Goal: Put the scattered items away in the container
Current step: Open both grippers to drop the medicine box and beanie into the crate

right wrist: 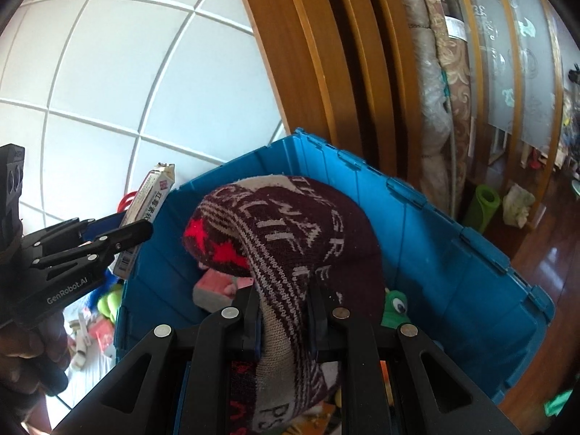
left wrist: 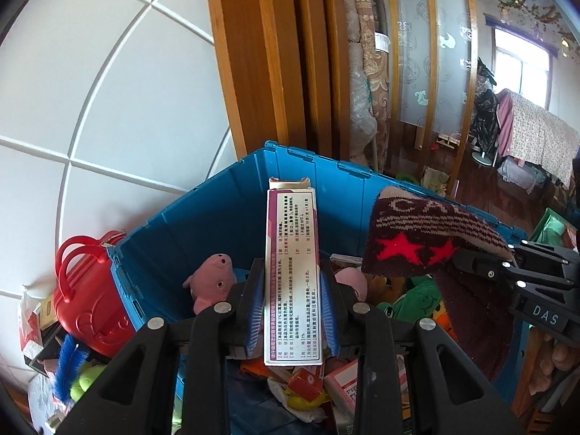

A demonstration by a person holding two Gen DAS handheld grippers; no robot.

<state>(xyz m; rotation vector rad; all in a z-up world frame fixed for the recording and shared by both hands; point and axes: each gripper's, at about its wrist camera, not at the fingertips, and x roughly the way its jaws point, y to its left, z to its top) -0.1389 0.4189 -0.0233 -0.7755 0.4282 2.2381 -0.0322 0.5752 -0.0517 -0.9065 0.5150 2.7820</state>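
Note:
A blue plastic crate [left wrist: 203, 217] [right wrist: 453, 253] stands against a white tiled wall, part filled with toys and boxes. My left gripper [left wrist: 291, 282] is shut on a long white and purple medicine box [left wrist: 293, 272] and holds it upright over the crate's near edge; the box also shows in the right wrist view [right wrist: 145, 214]. My right gripper [right wrist: 284, 308] is shut on a maroon knitted hat with red stars [right wrist: 290, 224] [left wrist: 427, 239], held above the crate's inside.
Inside the crate lie a pink pig plush [left wrist: 212, 279], a green frog plush [left wrist: 417, 301] [right wrist: 395, 308] and small boxes [left wrist: 340, 384]. A red toy case [left wrist: 90, 290], a blue brush [left wrist: 69, 362] and tennis balls [right wrist: 110, 301] lie on the floor left of the crate. A wooden door frame [left wrist: 261, 54] stands behind.

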